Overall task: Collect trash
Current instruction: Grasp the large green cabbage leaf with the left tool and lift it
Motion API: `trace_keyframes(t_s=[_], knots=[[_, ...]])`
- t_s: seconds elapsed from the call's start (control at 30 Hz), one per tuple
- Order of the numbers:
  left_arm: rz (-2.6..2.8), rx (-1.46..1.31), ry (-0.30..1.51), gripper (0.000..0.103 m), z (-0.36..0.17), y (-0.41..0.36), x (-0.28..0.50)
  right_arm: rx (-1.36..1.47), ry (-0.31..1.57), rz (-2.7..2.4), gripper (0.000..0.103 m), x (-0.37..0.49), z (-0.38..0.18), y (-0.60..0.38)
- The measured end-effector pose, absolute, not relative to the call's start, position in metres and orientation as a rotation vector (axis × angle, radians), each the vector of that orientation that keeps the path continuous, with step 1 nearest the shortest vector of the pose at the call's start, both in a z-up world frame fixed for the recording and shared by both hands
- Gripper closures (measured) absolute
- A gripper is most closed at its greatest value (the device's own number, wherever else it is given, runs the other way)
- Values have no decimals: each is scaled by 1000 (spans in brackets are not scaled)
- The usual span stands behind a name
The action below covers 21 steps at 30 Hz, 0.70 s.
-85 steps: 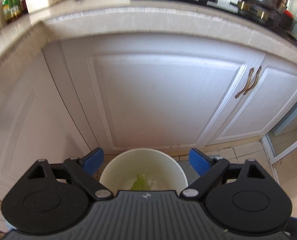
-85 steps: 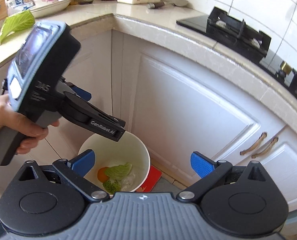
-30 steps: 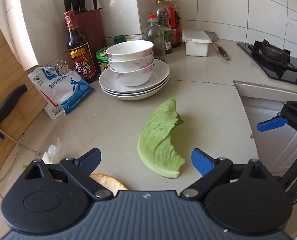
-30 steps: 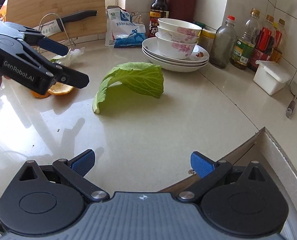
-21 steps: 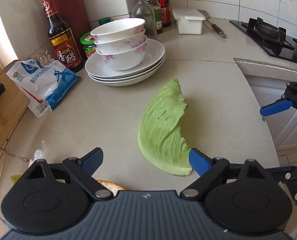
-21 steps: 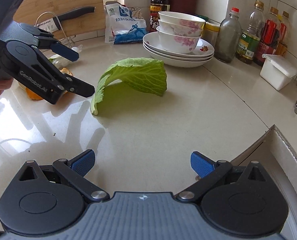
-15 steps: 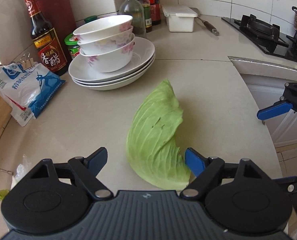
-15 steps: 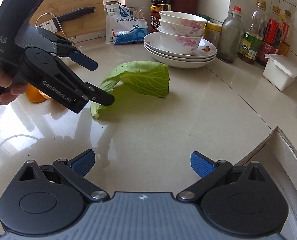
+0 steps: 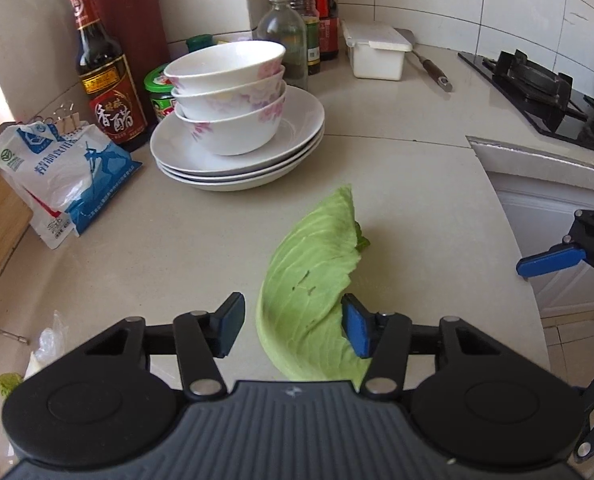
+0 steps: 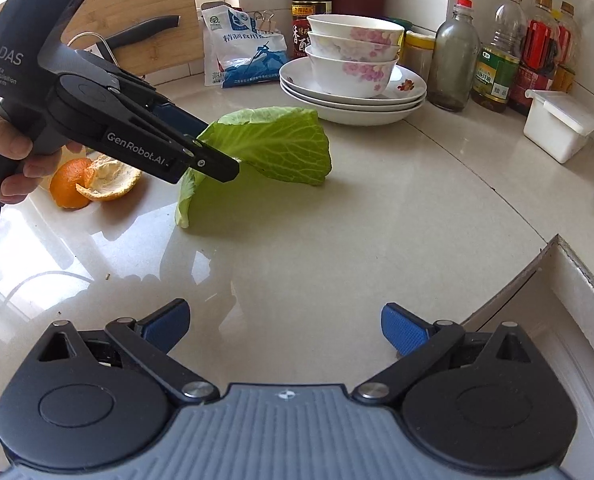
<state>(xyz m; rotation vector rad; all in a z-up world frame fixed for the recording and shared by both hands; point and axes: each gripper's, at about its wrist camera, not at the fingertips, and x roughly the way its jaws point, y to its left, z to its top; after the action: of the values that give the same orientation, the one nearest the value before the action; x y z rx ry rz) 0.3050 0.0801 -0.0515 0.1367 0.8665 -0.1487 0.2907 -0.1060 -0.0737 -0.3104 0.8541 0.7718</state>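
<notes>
Two left gripper [image 9: 293, 326] fingers were closing around the cabbage leaf [image 9: 313, 288] at lower centre; right gripper [image 10: 285, 326] gaped empty.

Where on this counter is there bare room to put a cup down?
The widest bare patch lies on the counter between the cabbage leaf and the right tongs. Another lies between the salt bag and the leaf. The back is crowded: stacked plates, bottles, white box.

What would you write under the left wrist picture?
Left gripper closing around a cabbage leaf on the counter.
</notes>
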Motion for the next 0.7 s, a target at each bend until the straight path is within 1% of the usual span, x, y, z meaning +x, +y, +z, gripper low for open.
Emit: trace_keyframes(t_s=[0.2,0.27,0.3,0.37,0.43,0.47,0.53,0.7], knots=[[-108,107,863,51,-55,79,311,-300,860,784,0,287,-75,-104],[-100,98,866,59,-61,77,316,-297,855,789,0,285,-73,-103],[-99,83,874,69,-63,77,318,-296,853,791,0,284,-73,-103],[-84,86,867,72,-65,76,318,-297,845,793,0,282,-71,-104],[-65,102,862,82,-64,75,314,-298,842,795,0,281,-70,-106],[-60,104,860,84,-63,76,312,-298,841,796,0,281,-70,-106],[-48,113,853,94,-60,77,308,-298,841,797,0,281,-70,-106],[-32,141,835,98,-52,80,299,-303,828,812,0,280,-69,-103]])
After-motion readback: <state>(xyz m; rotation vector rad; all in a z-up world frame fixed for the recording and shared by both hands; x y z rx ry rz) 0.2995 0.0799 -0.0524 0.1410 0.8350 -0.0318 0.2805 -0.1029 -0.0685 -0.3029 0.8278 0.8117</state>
